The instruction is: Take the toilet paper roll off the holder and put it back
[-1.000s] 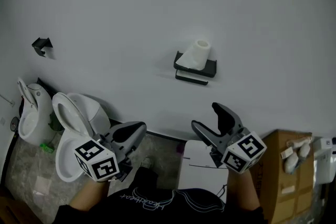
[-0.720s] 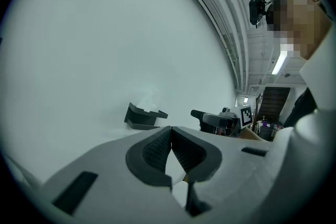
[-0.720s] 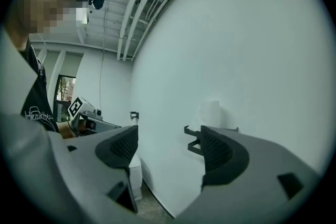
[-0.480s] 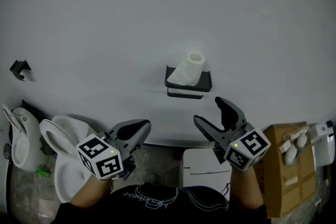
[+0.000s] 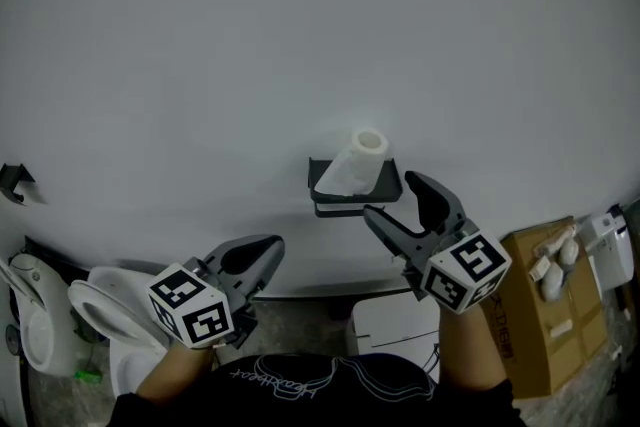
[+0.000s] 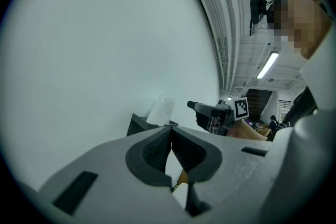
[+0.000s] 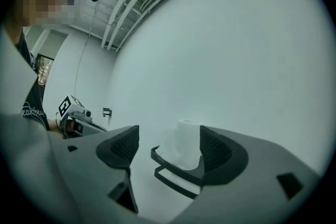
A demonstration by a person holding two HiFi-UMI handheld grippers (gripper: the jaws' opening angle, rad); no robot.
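Note:
A white toilet paper roll (image 5: 357, 165) stands upright on a black wall holder (image 5: 354, 193) on the pale wall, with a loose sheet hanging over its front. In the right gripper view the roll (image 7: 181, 148) and holder (image 7: 175, 170) show between the spread jaws, still some way off. My right gripper (image 5: 400, 198) is open, just right of and below the holder, with nothing in it. Down at the lower left my left gripper (image 5: 262, 255) is shut and empty. In the left gripper view the roll (image 6: 159, 111) and holder (image 6: 139, 124) lie beyond the closed jaws.
A white toilet (image 5: 115, 315) stands at the lower left, and a small black wall hook (image 5: 14, 181) is at the far left. A white bin (image 5: 396, 325) sits below the holder, and a cardboard box (image 5: 548, 305) stands at the right.
The roll and holder have slid down and left in the head view. My right gripper has risen and now sits close beside the holder. The left gripper stays low and shut.

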